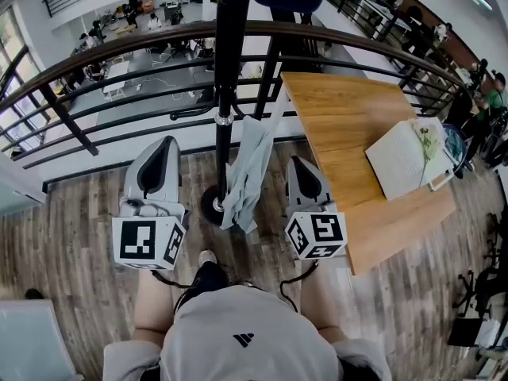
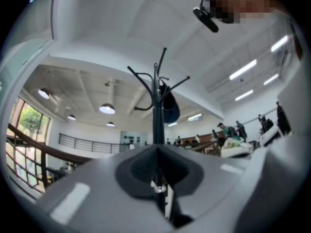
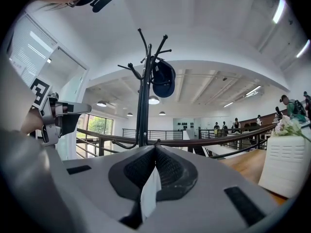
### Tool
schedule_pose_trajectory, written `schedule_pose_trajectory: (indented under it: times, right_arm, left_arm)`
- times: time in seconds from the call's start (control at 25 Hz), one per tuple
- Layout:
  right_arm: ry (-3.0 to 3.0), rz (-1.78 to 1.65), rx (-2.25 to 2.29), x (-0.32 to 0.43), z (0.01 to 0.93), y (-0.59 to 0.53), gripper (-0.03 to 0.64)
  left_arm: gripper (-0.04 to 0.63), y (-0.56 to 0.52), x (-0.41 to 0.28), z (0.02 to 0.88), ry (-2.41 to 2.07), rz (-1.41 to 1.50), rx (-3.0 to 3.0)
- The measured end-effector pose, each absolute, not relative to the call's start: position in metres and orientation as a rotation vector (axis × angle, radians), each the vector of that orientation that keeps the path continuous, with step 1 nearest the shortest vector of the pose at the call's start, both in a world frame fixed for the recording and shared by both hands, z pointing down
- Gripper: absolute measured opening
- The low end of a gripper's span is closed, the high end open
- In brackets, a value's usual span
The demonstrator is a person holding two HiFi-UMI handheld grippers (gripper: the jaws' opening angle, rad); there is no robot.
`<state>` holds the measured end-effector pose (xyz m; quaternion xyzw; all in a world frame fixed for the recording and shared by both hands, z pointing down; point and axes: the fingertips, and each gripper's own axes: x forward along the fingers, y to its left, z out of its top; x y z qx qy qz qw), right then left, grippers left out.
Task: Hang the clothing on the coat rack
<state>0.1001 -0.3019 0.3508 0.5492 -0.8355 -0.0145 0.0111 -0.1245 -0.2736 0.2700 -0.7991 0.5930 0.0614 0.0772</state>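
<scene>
Clothing (image 1: 248,173) limp, long axis vertical against coat rack (image 1: 228,70); left tongs (image 2: 156,147), right tongs (image 3: 155,147) closed.

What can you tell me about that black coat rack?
The coat rack is a tall black pole, metal by the look, standing upright on a round base on the wood floor by the railing. Curved hooks branch at its top; a dark cap hangs from one. A pale garment hangs beside the pole.

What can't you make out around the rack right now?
- What holds the garment up: head view, its top is lost against the railing.
- Top of the rack: head view, cut by the upper edge.
- Identity of the dark item on a hook: gripper views, too small.
</scene>
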Motion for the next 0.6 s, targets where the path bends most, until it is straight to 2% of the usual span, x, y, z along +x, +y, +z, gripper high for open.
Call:
schedule_pose_trajectory:
  times: [0.6]
  right_arm:
    - [-2.633, -0.152, 1.751, 0.131, 0.309, -0.254, 0.0]
  left_arm:
    - [0.008, -0.235, -0.093, 0.274, 1.773, 0.179, -2.405]
